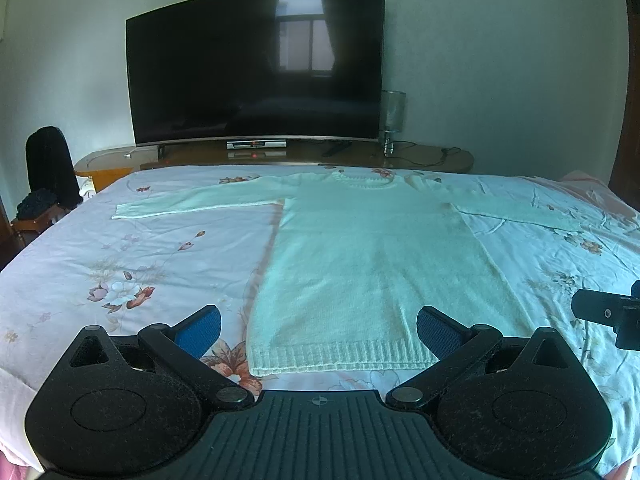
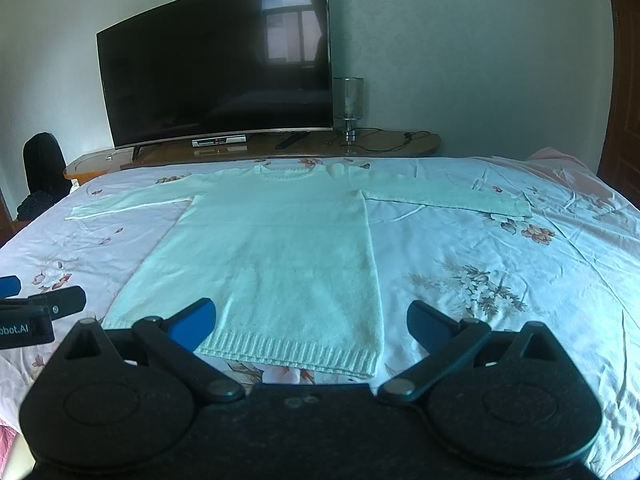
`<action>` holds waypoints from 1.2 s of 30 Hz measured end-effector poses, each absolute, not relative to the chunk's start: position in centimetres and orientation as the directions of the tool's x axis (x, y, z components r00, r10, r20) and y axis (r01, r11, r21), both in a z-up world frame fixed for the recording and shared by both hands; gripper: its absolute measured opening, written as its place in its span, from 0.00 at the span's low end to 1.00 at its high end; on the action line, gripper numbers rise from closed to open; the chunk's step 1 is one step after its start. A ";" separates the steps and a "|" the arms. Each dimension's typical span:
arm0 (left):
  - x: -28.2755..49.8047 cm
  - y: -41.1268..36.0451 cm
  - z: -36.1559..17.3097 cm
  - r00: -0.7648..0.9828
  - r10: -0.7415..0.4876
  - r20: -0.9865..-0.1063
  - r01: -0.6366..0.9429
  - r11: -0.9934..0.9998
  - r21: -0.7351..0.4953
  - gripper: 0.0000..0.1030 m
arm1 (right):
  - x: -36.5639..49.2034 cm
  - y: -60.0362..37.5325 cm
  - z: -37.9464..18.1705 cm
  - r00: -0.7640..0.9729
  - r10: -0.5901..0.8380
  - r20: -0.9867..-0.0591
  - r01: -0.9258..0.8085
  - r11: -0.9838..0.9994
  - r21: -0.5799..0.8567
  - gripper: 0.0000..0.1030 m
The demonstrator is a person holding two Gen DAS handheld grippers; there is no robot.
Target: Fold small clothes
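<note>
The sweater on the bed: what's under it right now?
The white knit sweater lies flat, sleeves spread, directly on the floral bedsheet. Sheet shows all around its edges. Anything beneath the body panel is covered, though no lump shows there.

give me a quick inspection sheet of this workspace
surface: bed with floral sheet, a few creases on the right
job's things: pale sweater flat, sleeves spread, hem nearest, unfolded
clutter: nothing seen on the bed
grippers: left gripper and right gripper both open, empty, at the hem
cables: cord on the stand
surroundings: dark tv, lamp, remote, dark chair
</note>
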State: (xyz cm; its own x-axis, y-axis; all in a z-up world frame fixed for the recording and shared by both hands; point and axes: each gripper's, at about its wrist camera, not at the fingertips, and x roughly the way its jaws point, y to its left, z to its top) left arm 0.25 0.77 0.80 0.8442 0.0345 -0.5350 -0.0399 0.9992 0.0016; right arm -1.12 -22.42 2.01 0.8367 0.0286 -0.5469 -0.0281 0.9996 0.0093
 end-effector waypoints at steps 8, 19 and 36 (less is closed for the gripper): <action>0.2 0.8 0.8 0.845 0.037 -0.533 -0.040 0.999 0.006 1.00 | -1.0 -22.4 2.0 0.837 0.030 -0.547 -0.030 1.000 0.010 0.99; 0.2 0.8 0.9 0.845 0.038 -0.533 -0.040 0.999 0.007 1.00 | -1.1 -22.3 2.0 0.837 0.031 -0.546 -0.030 0.999 0.011 0.99; 0.0 0.6 0.9 0.846 0.036 -0.532 -0.038 0.999 0.008 1.00 | -1.2 -22.4 2.0 0.837 0.031 -0.546 -0.029 0.999 0.013 0.99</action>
